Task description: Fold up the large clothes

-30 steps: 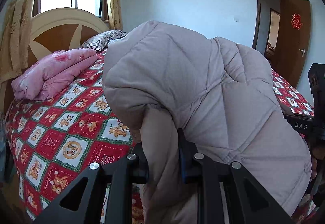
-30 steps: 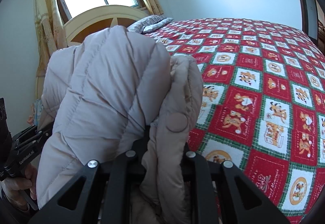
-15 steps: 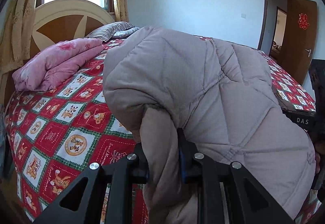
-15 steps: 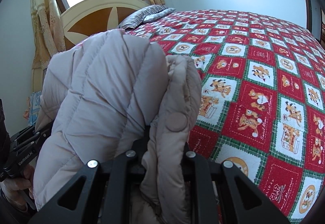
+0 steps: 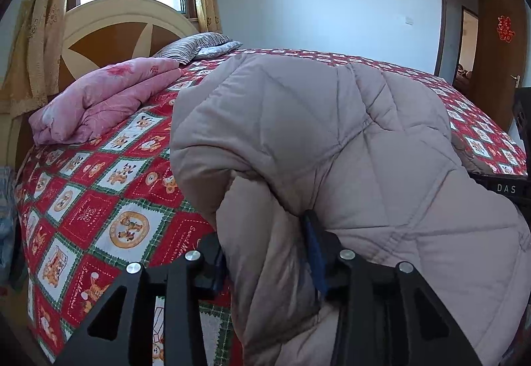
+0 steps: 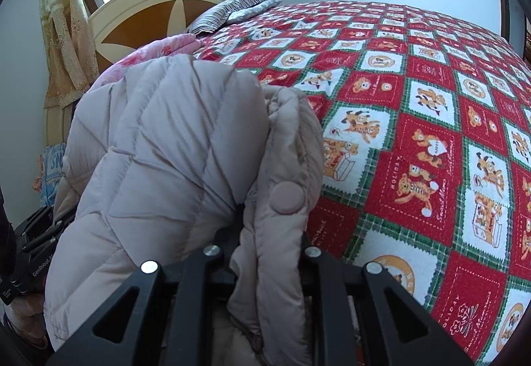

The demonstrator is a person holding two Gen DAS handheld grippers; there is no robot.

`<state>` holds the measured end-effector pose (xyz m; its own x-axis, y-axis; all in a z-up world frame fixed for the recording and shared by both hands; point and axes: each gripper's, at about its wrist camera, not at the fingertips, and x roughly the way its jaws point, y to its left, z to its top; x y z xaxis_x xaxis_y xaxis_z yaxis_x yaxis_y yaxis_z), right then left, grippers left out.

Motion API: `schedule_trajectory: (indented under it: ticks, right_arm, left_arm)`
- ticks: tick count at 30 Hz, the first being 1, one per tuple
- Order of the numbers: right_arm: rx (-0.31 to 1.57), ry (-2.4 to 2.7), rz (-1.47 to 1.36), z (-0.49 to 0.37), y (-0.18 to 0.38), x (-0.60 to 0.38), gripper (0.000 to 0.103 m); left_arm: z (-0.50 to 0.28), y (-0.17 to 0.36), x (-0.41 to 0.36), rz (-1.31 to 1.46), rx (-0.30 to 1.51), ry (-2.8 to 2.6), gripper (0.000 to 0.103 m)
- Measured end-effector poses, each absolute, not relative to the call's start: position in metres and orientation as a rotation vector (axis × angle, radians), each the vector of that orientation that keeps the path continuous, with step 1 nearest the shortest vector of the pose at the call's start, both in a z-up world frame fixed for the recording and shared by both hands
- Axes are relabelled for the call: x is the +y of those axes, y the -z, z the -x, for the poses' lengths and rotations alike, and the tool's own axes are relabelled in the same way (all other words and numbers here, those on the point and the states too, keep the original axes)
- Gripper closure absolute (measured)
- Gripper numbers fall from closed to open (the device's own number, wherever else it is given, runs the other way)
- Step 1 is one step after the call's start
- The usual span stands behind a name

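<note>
A quilted beige coat (image 5: pixel 332 140) is held up over the bed (image 5: pixel 109 196), bunched and draped across both tongs. The left tongs (image 5: pixel 265 253) are clenched on a thick fold of the coat, whose padded bulk rises ahead of them and spills to their right. The right tongs (image 6: pixel 265 243) are clamped on the coat's front edge, where a round covered button (image 6: pixel 288 198) sits just ahead of the fingers; the rest of the coat is heaped to their left. Both tongs are pointed forward along the bed toward the headboard (image 5: pixel 109 27). A folded pink quilt (image 5: pixel 99 100) is seen ahead and to the left of the left tongs, well apart from the coat.
</note>
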<state>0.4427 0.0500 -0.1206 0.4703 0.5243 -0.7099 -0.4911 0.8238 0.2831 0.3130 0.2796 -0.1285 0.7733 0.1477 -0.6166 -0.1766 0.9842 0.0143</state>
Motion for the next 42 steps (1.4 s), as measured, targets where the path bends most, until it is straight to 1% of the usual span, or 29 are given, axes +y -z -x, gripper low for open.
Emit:
schedule_trajectory:
  ticks: [1, 3, 4, 6, 8, 14, 20, 22, 24, 26, 28, 29, 32, 35, 42]
  right_arm:
    - [0.886, -0.621, -0.041, -0.444, 0.122, 0.05, 0.083]
    - [0.889, -0.617, -0.041, -0.444, 0.124, 0.049, 0.082]
    - [0.893, -0.615, -0.041, -0.445, 0.125, 0.049, 0.081]
    - [0.896, -0.611, -0.034, -0.446, 0.127, 0.049, 0.078]
    - [0.894, -0.601, -0.016, -0.446, 0.128, 0.051, 0.075]
    - [0.913, -0.573, -0.019, -0.451, 0.137, 0.048, 0.061]
    - [0.919, -0.554, -0.019, -0.454, 0.141, 0.045, 0.054]
    - [0.923, -0.544, -0.014, -0.455, 0.142, 0.045, 0.051]
    - [0.929, -0.535, -0.016, -0.456, 0.143, 0.043, 0.045]
    - [0.927, -0.52, -0.015, -0.457, 0.143, 0.041, 0.04]
    - [0.915, -0.513, -0.009, -0.455, 0.139, 0.04, 0.039]
    - [0.907, -0.509, -0.003, -0.453, 0.135, 0.039, 0.037]
    - [0.868, -0.505, -0.014, -0.444, 0.119, 0.032, 0.037]
    - [0.821, -0.499, -0.032, -0.429, 0.099, 0.026, 0.03]
    - [0.704, -0.519, 0.011, -0.369, 0.052, 0.023, 0.028]
  left_arm:
    - [-0.313, 0.129, 0.281, 0.051, 0.662, -0.176, 0.057]
    - [-0.313, 0.131, 0.283, 0.055, 0.658, -0.186, 0.047]
    - [-0.313, 0.132, 0.285, 0.055, 0.655, -0.194, 0.044]
    - [-0.313, 0.134, 0.288, 0.059, 0.653, -0.221, 0.03]
    - [-0.313, 0.136, 0.292, 0.072, 0.651, -0.227, 0.026]
    - [-0.315, 0.141, 0.294, 0.093, 0.644, -0.228, 0.021]
    - [-0.316, 0.144, 0.297, 0.102, 0.644, -0.233, 0.018]
    - [-0.316, 0.144, 0.298, 0.1, 0.643, -0.24, 0.016]
    - [-0.317, 0.145, 0.299, 0.1, 0.64, -0.257, 0.01]
    - [-0.317, 0.145, 0.301, 0.109, 0.64, -0.261, 0.009]
    - [-0.316, 0.141, 0.301, 0.109, 0.649, -0.27, 0.009]
    - [-0.315, 0.138, 0.299, 0.096, 0.652, -0.28, 0.009]
    - [-0.304, 0.123, 0.291, 0.037, 0.637, -0.299, 0.009]
    - [-0.285, 0.103, 0.285, 0.038, 0.593, -0.287, 0.009]
    - [-0.221, 0.05, 0.258, 0.008, 0.475, -0.248, 0.009]
